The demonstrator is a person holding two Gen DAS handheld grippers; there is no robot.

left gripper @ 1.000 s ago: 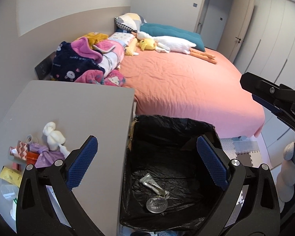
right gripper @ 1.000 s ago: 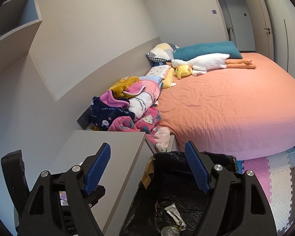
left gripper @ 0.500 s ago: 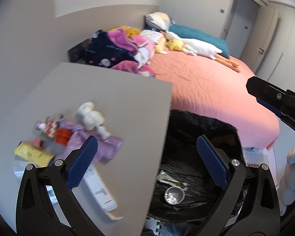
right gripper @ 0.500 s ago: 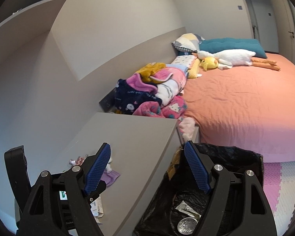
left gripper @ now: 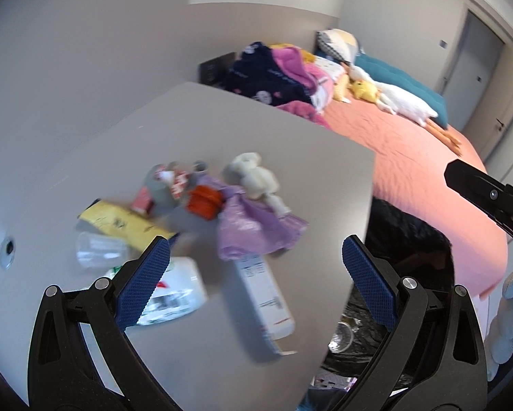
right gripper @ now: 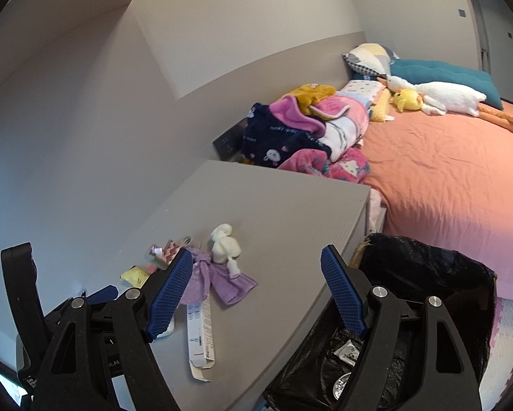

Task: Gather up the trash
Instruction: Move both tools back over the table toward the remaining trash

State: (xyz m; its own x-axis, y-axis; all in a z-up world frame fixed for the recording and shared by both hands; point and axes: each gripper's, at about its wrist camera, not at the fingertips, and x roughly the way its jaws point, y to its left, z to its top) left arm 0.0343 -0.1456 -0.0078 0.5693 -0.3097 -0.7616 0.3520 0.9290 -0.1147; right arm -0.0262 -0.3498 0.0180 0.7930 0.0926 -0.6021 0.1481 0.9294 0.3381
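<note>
White box (right gripper: 200,328) (print too small) near purple bag (right gripper: 218,279).

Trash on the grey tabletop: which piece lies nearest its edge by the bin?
The long white carton, flattened, reaching closest to the tabletop's near edge, below the purple bag.

On the bench (right gripper: 273,212) litter clusters at its left side, a tissue wad (right gripper: 223,241) behind a bag (right gripper: 222,279) and a flat carton (right gripper: 200,328) before it, while the bin (right gripper: 427,274) stands right of the bench, before the bed (right gripper: 444,171).
</note>
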